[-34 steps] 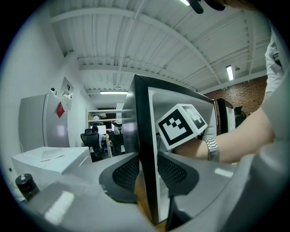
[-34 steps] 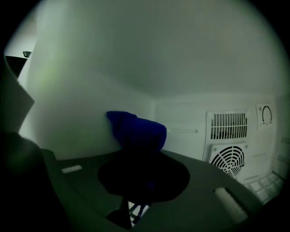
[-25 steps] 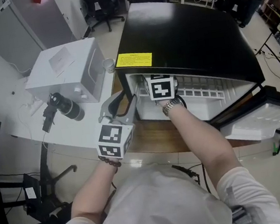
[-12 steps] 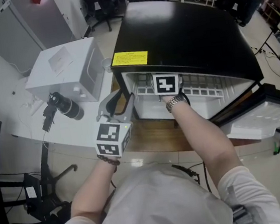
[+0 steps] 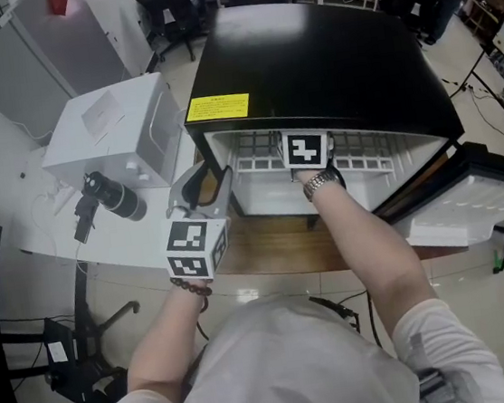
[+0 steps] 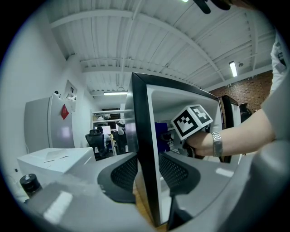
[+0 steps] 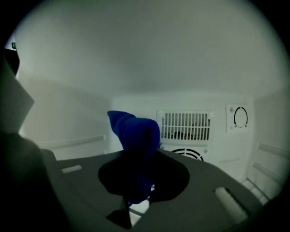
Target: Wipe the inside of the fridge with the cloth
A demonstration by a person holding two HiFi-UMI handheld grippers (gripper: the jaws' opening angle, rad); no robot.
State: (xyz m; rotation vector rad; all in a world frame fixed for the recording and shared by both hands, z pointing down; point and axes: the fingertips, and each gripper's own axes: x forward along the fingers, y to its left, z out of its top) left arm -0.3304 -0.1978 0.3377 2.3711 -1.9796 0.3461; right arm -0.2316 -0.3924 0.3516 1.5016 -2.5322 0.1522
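The black mini fridge (image 5: 325, 50) stands open, its white inside facing me. My right gripper (image 7: 138, 158) is shut on a bunched blue cloth (image 7: 135, 131) and reaches inside the fridge; in the head view only its marker cube (image 5: 305, 148) and the wrist show at the opening. The cloth hangs in the air in front of the back wall, touching no surface that I can see. My left gripper (image 5: 202, 177) straddles the front edge of the fridge's left wall (image 6: 146, 149). Its jaws have just been opening, and the pads (image 6: 124, 172) stand close beside the wall.
The fridge door (image 5: 471, 205) hangs open at the right. The back wall carries a vent grille (image 7: 183, 126) and a dial (image 7: 240, 117). A white box (image 5: 111, 131) and a black cylinder (image 5: 110, 195) sit left of the fridge. A yellow label (image 5: 218, 108) is on its top.
My right hand has moved deeper into the fridge and a little to the right with the cloth. The left gripper has stayed at the fridge's left wall.
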